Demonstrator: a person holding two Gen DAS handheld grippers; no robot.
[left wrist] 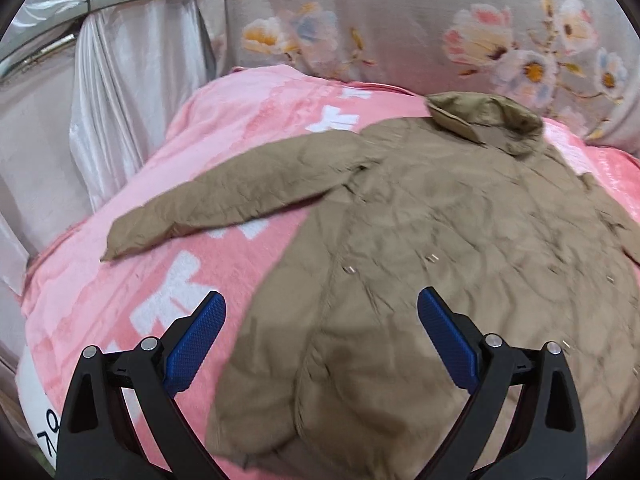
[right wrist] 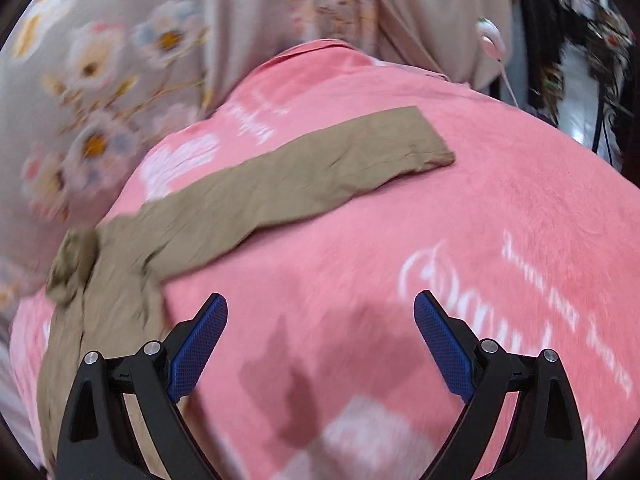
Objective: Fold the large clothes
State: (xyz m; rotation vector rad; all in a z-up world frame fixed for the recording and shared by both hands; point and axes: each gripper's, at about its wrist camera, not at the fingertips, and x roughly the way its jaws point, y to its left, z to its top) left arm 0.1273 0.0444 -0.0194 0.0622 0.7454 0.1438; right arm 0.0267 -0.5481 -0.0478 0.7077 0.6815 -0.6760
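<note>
Left wrist view: the left gripper [left wrist: 321, 340] hangs above the bed with its jaws spread wide and nothing between them. Below it a tan jacket [left wrist: 432, 248] lies flat on a pink blanket [left wrist: 224, 120], collar [left wrist: 486, 122] at the far end near a floral cloth [left wrist: 400, 20]. One sleeve [left wrist: 236, 192] stretches out to the left across the blanket, clear of the body. A white curtain [left wrist: 120, 80] hangs at far left.

Right wrist view: the right gripper [right wrist: 321, 340] is also wide open and empty, hovering over bare blanket [right wrist: 440, 220], its shadow just ahead of it. The other sleeve [right wrist: 288, 168] runs from the jacket body [right wrist: 100, 300] at lower left out to its cuff [right wrist: 424, 136], well apart from the gripper.

The jacket looks spread and unfolded, so the fold seems only to be starting. The likely next move is for each gripper to reach its sleeve near the cuff, close on a single layer of the thin cloth without pinching the blanket, and carry it inward across the body.
</note>
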